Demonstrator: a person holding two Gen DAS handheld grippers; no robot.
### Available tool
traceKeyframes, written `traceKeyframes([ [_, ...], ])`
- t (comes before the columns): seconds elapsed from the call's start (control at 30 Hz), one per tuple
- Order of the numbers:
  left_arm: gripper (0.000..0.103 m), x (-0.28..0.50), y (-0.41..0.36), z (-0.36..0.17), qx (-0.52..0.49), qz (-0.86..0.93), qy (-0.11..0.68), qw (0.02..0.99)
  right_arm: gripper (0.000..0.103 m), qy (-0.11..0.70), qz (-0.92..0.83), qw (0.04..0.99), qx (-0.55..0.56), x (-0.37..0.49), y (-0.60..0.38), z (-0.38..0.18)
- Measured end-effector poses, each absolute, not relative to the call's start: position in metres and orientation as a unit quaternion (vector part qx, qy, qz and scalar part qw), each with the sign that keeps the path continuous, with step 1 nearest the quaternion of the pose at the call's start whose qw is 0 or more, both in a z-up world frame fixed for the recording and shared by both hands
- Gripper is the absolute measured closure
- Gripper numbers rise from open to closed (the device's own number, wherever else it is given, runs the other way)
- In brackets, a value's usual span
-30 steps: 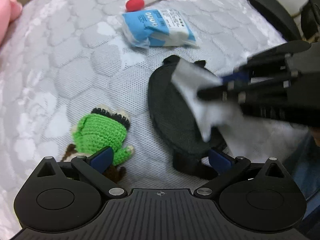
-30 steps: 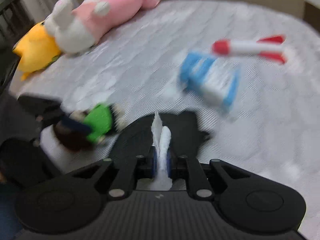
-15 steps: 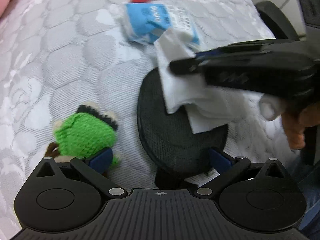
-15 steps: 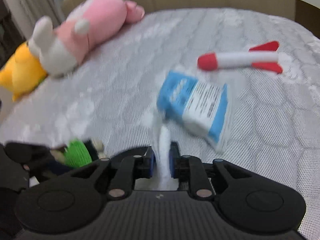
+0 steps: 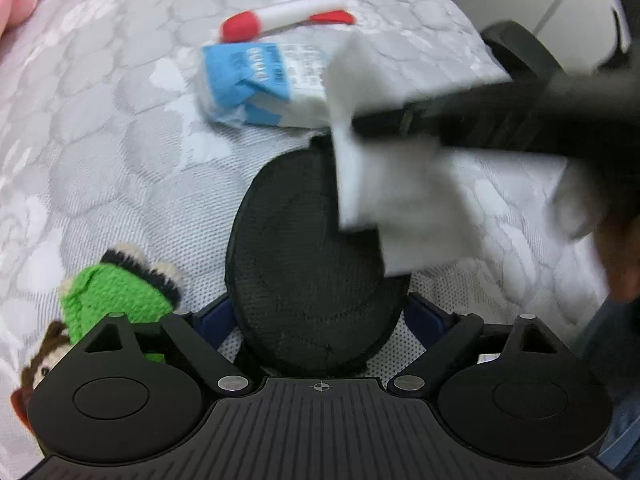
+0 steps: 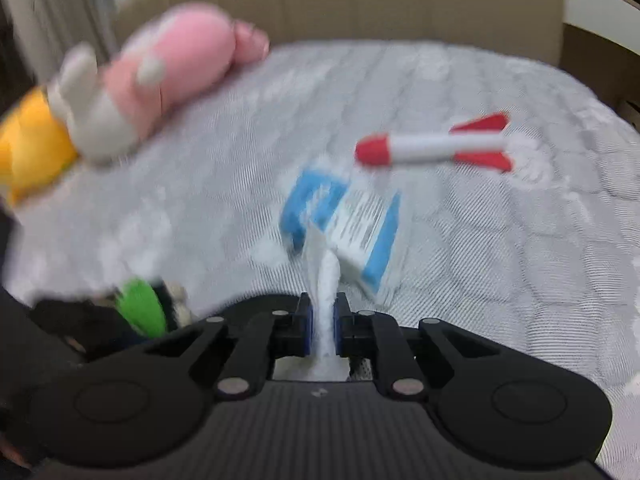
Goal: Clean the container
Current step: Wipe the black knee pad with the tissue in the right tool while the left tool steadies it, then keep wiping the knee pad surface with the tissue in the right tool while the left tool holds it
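A black oval fabric container (image 5: pixel 304 248) lies flat on the grey quilted bed (image 5: pixel 100 140). My left gripper (image 5: pixel 318 318) is open, and the container's near end sits between its blue pads, one on each side. My right gripper (image 5: pixel 360 126) comes in from the right, shut on a white tissue (image 5: pixel 392 200). The tissue hangs over the container's far right part. In the right wrist view the tissue (image 6: pixel 326 276) is pinched between the closed pads of that gripper (image 6: pixel 323 312). The picture there is blurred.
A blue and white tissue pack (image 5: pixel 256 84) and a red and white rocket toy (image 5: pixel 288 16) lie just beyond the container. A green crochet toy (image 5: pixel 120 300) sits beside my left finger. Pink (image 6: pixel 168 64) and yellow (image 6: pixel 28 156) plush toys lie far left. A hand (image 5: pixel 624 248) is at right.
My left gripper has moved forward, so the container's near end now lies between its fingers. The right gripper has swept the tissue across the container toward its far end.
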State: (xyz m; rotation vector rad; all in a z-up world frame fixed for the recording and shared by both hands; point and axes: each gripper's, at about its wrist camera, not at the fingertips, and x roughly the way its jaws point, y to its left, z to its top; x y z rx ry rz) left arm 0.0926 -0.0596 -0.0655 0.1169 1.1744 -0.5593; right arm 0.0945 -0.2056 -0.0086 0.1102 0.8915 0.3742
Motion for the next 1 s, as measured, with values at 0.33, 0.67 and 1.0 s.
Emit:
traceKeyframes([
  [0.33, 0.036, 0.053, -0.097, -0.056, 0.334, -0.215, 0.358, 0.845, 0.091, 0.427, 0.168, 0.869, 0.187, 0.095, -0.246, -0.01],
  [0.67, 0.027, 0.037, -0.116, -0.071, 0.384, -0.265, 0.358, 0.809, 0.091, 0.412, 0.227, 0.854, 0.221, 0.116, -0.23, -0.023],
  [1.0, 0.009, 0.078, -0.088, -0.055, 0.148, -0.277, 0.467, 0.826, 0.087, 0.48, 0.145, 0.855, 0.132, 0.114, -0.236, -0.041],
])
